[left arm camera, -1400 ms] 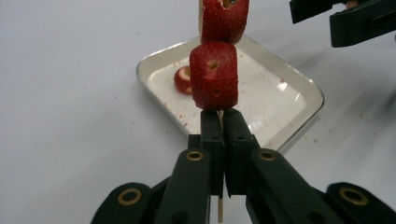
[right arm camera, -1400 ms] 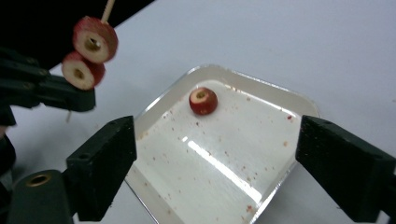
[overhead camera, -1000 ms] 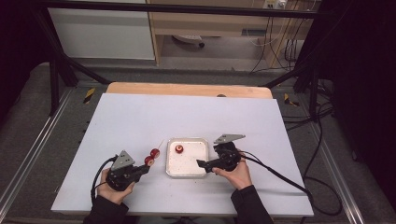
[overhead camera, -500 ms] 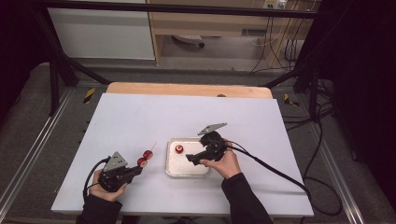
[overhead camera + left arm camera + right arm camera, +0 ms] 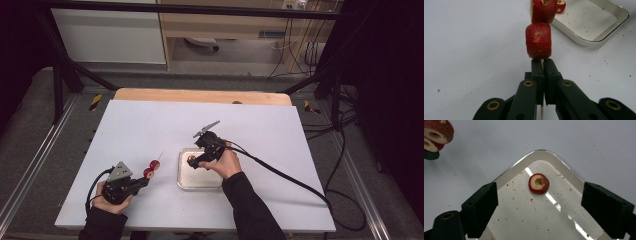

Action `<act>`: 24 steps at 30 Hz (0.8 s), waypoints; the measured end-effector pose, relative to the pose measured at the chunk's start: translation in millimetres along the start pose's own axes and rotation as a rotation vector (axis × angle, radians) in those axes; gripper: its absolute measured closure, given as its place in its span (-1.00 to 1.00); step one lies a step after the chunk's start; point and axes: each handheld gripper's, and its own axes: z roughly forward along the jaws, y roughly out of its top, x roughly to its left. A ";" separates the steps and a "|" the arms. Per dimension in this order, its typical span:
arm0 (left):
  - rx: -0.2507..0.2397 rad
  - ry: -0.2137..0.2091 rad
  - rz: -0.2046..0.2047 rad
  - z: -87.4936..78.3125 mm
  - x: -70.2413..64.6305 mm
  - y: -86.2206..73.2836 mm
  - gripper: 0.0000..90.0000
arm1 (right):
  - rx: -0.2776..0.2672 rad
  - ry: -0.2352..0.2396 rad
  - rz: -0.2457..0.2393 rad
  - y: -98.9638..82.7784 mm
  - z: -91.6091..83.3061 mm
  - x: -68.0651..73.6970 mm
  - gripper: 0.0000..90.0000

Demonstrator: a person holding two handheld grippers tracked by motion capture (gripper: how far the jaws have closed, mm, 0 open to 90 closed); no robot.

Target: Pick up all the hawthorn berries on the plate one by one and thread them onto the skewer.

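Note:
My left gripper (image 5: pixel 141 179) rests at the table's front left, shut on a thin wooden skewer (image 5: pixel 542 63). Two red fruit pieces (image 5: pixel 539 40) are threaded on that skewer just past the jaws. The same skewered pieces (image 5: pixel 152 168) sit left of a shallow metal tray (image 5: pixel 200 184). My right gripper (image 5: pixel 195 162) hovers over the tray's far left part. Its jaws stand open and have just been closing a little, with nothing pressed between them. A red ring-shaped fruit slice (image 5: pixel 538 183) lies in the tray's corner ahead of the right gripper (image 5: pixel 544 208), untouched by the pads (image 5: pixel 480 206).
The tray (image 5: pixel 541 153) holds crumbs and juice specks around the slice. A black cable (image 5: pixel 285 176) trails from the right gripper across the white table (image 5: pixel 150 120) to the right. A wooden strip (image 5: pixel 200 96) borders the table's far edge.
The right hand moved left and away from me, from the tray's right edge to over its far left part. The left hand stayed almost still with the skewer.

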 end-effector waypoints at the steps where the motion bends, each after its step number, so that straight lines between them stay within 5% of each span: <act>1: 0.000 -0.001 0.000 0.0 0.1 0.1 0.95 | 0.010 0.003 0.002 2.2 2.4 -0.1 -0.65; 11: 0.004 -0.003 0.000 0.8 0.0 0.1 0.95 | 0.139 0.006 -0.043 18.8 23.7 -0.9 -0.33; 24: 0.017 -0.011 0.013 4.1 -2.9 0.6 0.95 | 0.223 0.023 -0.001 26.3 41.4 -8.8 0.06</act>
